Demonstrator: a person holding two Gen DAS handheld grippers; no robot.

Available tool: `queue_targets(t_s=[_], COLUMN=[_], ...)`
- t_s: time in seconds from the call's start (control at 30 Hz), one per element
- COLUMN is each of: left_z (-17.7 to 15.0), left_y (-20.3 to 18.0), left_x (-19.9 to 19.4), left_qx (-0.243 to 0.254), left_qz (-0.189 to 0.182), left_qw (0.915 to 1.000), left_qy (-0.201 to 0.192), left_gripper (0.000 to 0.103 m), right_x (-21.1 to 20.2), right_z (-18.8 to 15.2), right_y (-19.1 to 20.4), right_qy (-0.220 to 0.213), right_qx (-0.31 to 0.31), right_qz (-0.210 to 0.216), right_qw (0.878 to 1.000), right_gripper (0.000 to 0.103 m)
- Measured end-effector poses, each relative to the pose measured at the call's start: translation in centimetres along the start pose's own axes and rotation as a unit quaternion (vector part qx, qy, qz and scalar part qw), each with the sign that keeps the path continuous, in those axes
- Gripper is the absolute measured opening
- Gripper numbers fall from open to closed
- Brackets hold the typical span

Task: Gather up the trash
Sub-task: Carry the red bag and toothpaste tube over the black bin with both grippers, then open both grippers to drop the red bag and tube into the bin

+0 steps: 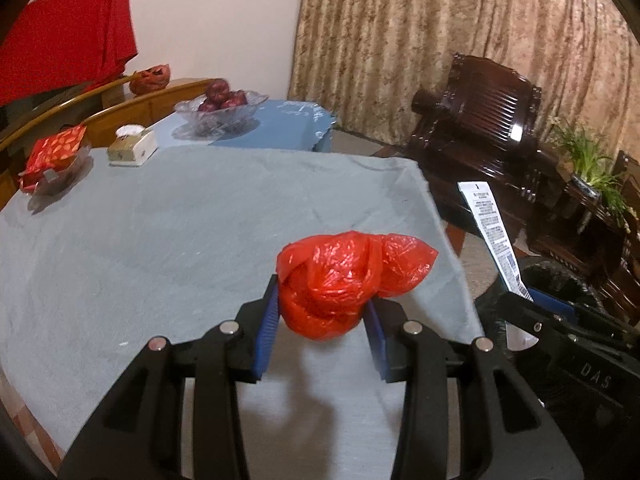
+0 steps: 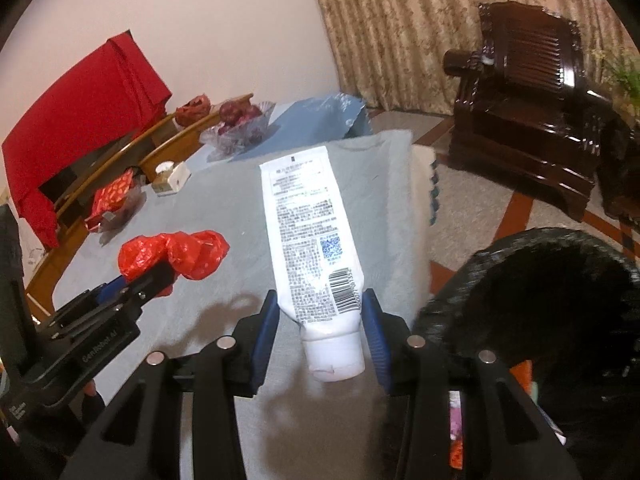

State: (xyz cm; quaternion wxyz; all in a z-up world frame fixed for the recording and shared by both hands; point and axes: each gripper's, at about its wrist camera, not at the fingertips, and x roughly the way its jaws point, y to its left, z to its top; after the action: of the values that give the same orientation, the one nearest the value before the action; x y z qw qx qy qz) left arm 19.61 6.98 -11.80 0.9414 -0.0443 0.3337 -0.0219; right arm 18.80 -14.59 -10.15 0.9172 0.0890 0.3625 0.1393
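Observation:
My left gripper [image 1: 324, 312] is shut on a crumpled red plastic bag [image 1: 348, 276], held a little above the grey tablecloth [image 1: 180, 248]. The blue pads [image 1: 267, 332] press its lower part from both sides. In the right wrist view the same red bag [image 2: 176, 254] and left gripper [image 2: 156, 280] show at the left. My right gripper [image 2: 320, 316] is shut on a white squeeze tube [image 2: 308, 244], cap toward the camera, its printed back facing up. The tube [image 1: 494, 232] also shows at the right of the left wrist view. A black-lined trash bin [image 2: 532, 312] stands to the right of the table.
At the far end of the table stand a glass bowl of red fruit [image 1: 220, 108], a tissue box [image 1: 132, 148] and a red snack packet in a clear tray [image 1: 52, 160]. A dark wooden armchair [image 2: 528, 120] and a potted plant [image 1: 588, 164] stand beyond the table's right edge.

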Motion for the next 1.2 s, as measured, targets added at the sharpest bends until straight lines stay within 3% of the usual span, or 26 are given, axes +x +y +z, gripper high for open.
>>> queue_targets(t_s=[0.67, 0.9, 1.2], left_z=[-1.2, -2.4, -3.8], left_y=[-13.6, -18.0, -21.0], left_x=[-2.9, -2.1, -0.4], left_qx=[0.076, 0.103, 0.124], left_qz=[-0.115, -0.150, -0.162], left_qw=[0.9903, 0.9833, 0.9789], left_qy=[-0.015, -0.006, 0.006], left_gripper=[0.038, 0.038, 0.038], right_x=[-10.9, -12.8, -13.1], right_z=[-0.9, -2.1, -4.3], right_y=[-9.3, -12.6, -16.7], right_qy=[-0.051, -0.052, -0.038], right_qx=[0.039, 0.055, 0.094], right_qz=[-0.100, -0.126, -0.149], right_qw=[0.993, 0.989, 0.984], right_gripper=[0.042, 0.042, 0.042])
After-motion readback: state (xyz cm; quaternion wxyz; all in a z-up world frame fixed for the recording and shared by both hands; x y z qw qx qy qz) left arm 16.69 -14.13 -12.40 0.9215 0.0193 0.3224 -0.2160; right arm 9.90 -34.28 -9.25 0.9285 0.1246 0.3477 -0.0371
